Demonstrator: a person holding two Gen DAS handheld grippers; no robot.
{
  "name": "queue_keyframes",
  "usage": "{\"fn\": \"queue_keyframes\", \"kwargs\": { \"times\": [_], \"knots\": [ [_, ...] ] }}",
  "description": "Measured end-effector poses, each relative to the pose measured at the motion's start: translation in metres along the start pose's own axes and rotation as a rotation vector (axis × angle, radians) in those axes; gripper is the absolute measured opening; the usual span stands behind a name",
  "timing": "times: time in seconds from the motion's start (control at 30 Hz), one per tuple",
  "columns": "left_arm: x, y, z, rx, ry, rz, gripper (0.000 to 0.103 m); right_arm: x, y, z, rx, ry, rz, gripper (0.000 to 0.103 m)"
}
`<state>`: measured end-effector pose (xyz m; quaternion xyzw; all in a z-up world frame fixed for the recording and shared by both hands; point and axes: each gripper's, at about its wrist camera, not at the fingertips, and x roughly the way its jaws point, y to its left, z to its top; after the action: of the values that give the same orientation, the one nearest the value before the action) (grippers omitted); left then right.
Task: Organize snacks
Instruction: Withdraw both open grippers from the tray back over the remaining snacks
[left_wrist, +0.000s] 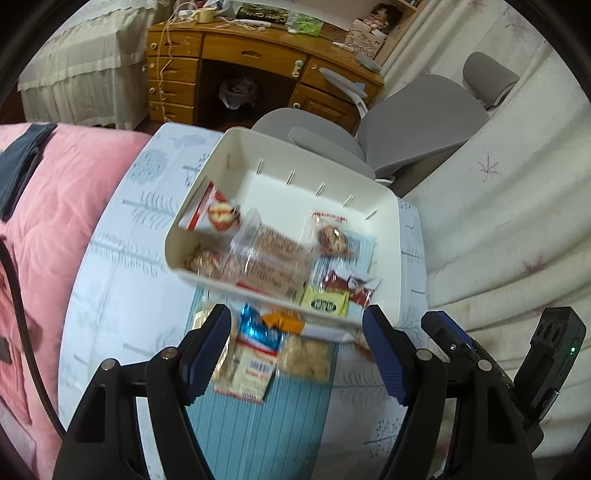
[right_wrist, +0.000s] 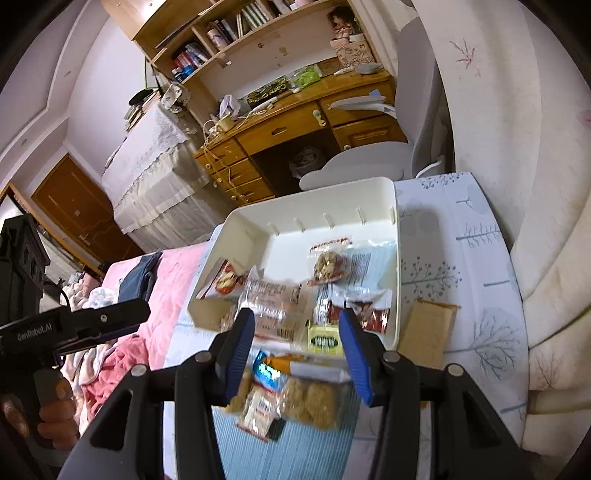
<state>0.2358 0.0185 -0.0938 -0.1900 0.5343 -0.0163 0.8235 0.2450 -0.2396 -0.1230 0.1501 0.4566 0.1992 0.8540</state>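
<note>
Mid-sort: both the left gripper (left_wrist: 297, 354) and right gripper (right_wrist: 295, 354) hang part-open and empty above loose snacks (left_wrist: 271, 350) on the table beside the half-filled white bin (left_wrist: 391, 258); next, probably, close on one packet.

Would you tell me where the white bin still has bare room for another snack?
The white bin has bare floor along its far, slotted wall, beyond the clear cookie packet. Its near half is crowded: wafer packs, yellow packet, red packets. Loose snacks crowd the mat before its near rim.
</note>
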Motion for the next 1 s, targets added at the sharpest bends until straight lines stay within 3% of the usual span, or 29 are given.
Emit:
{"fn": "queue_keyframes", "kwargs": {
  "times": [0.5, 1.0],
  "knots": [
    [0.006, 0.017, -0.073, -0.085, 0.035, 0.051, 0.072, 0.006, -0.006, -0.049, 0.092, 0.214, 0.077, 0.048],
    [0.042, 0.055, -0.093, -0.087, 0.139, 0.119, 0.076, 0.06, -0.003, -0.087, 0.193, 0.414, -0.017, 0.048]
  ]
}}
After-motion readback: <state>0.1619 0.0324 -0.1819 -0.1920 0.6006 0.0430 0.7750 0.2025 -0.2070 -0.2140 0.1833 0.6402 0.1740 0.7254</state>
